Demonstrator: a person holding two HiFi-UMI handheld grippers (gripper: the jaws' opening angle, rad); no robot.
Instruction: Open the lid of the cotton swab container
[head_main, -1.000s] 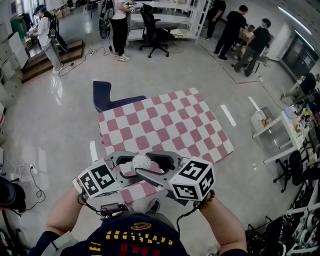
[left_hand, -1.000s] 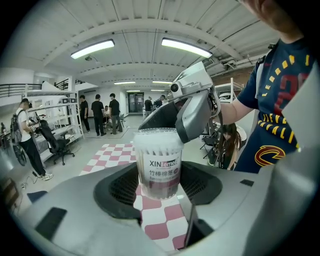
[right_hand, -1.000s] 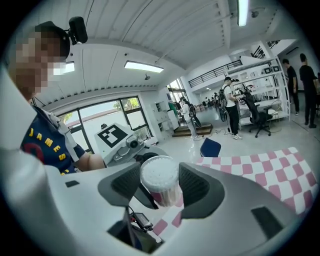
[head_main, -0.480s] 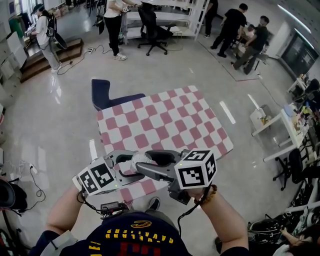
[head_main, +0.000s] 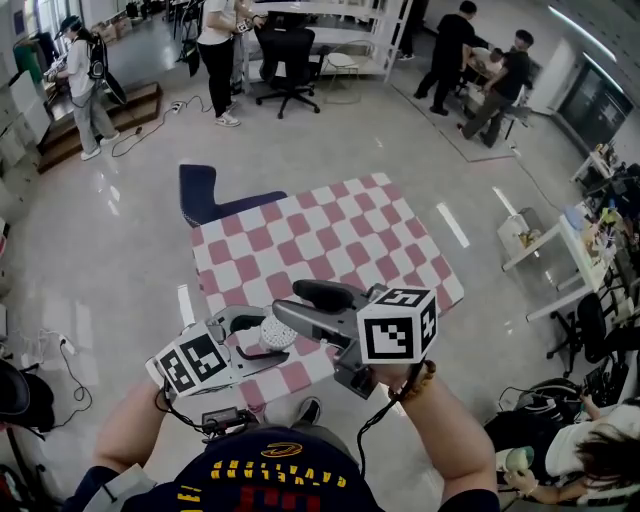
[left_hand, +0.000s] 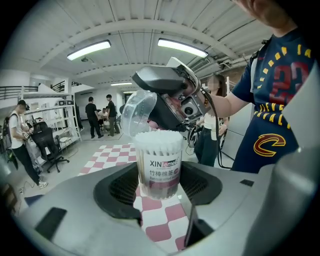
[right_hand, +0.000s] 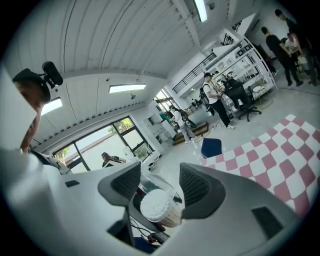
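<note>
While the person's left gripper (left_hand: 158, 194), a grey two-jaw tool carrying a black-and-white marker cube (head_main: 195, 364), is clamping the clear cylindrical plastic cotton swab container (left_hand: 158, 165) between its widely spread ribbed pads, the container is standing upright in that grip, in the air over the near-left corner of the pink-and-white chequered table (head_main: 340, 235). Its top is lying open, with the packed white cotton swab tips (left_hand: 158, 136) showing at the mouth and a printed white-and-purple label (left_hand: 161, 170) facing the left gripper view. The right gripper (right_hand: 159, 186), black-bodied with a marker cube of its own, is hovering just above the container, and its jaws are pinching the clear round plastic lid (left_hand: 137, 113). The lid is hanging tilted, off the mouth and beside the swab tips; whether its lower edge is touching the rim I cannot tell. From the right gripper view the lid is showing as a transparent ring between the pads, with the swab-filled container just beneath it. Seen from the head view, the two grippers are meeting close in front of the person's chest, the right one lying over the left. Beyond the table's far-left corner a dark blue seat (head_main: 212, 190) is standing on the glossy grey floor (head_main: 130, 250), and several people (head_main: 455, 55) are standing well apart from the table, near white shelving
</note>
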